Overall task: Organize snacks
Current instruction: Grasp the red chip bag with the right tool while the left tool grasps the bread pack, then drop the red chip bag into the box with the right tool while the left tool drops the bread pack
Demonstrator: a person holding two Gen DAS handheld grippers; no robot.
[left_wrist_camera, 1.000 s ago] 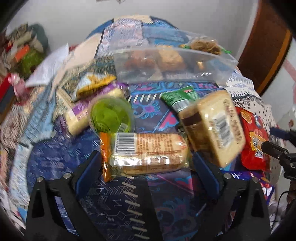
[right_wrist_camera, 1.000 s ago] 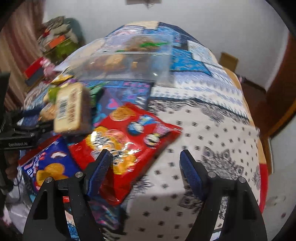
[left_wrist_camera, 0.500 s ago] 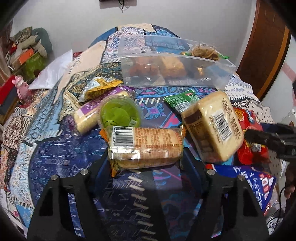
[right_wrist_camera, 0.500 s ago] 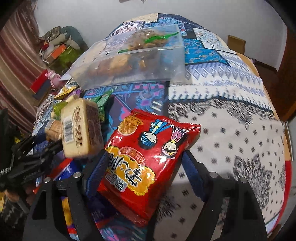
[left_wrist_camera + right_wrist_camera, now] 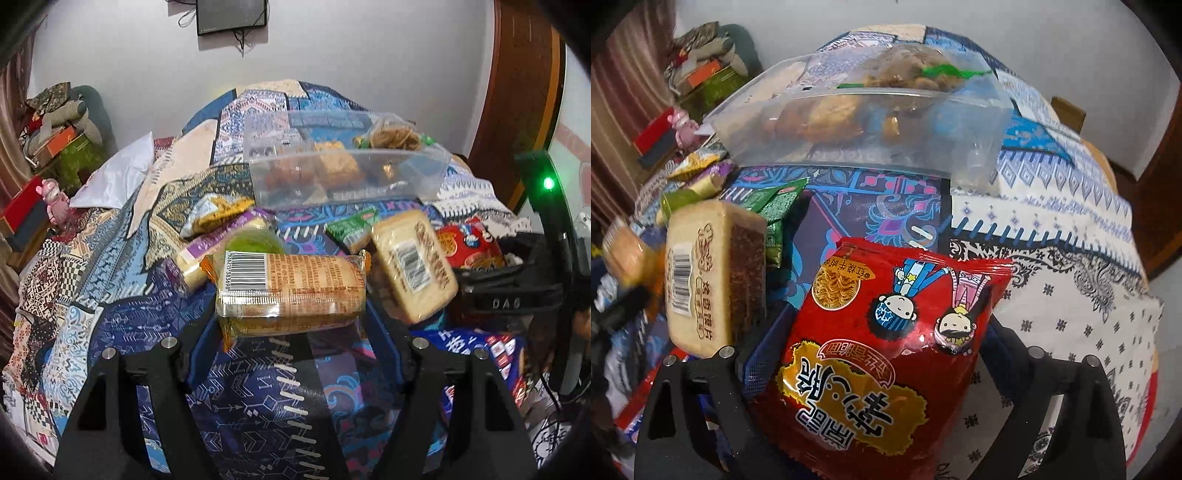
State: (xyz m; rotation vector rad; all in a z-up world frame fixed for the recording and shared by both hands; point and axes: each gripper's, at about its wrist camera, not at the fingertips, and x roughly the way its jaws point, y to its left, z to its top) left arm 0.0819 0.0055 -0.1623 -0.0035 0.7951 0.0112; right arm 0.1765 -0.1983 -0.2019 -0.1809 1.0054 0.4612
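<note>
My left gripper (image 5: pixel 291 328) is shut on a clear-wrapped biscuit pack (image 5: pixel 291 288) with a barcode and holds it above the patterned cloth. My right gripper (image 5: pixel 871 350) is shut on a red noodle-snack bag (image 5: pixel 886 339), lifted off the bed. A clear plastic container (image 5: pixel 343 166) with several snacks inside stands beyond both; it also shows in the right wrist view (image 5: pixel 864 114). A tan toast pack (image 5: pixel 413 266) lies tilted between the grippers and shows in the right wrist view (image 5: pixel 713 277) too.
A green cup (image 5: pixel 255 240), a purple-wrapped pack (image 5: pixel 207 251), a yellow packet (image 5: pixel 218 210) and a green packet (image 5: pixel 351 225) lie on the cloth (image 5: pixel 122 295). A blue bag (image 5: pixel 491 350) sits at right. The white patterned cloth (image 5: pixel 1071 295) spreads right of the red bag.
Both grippers closed, the left on the biscuit pack and the right on the red bag, and lifted them. Both views moved closer toward the clear container.
</note>
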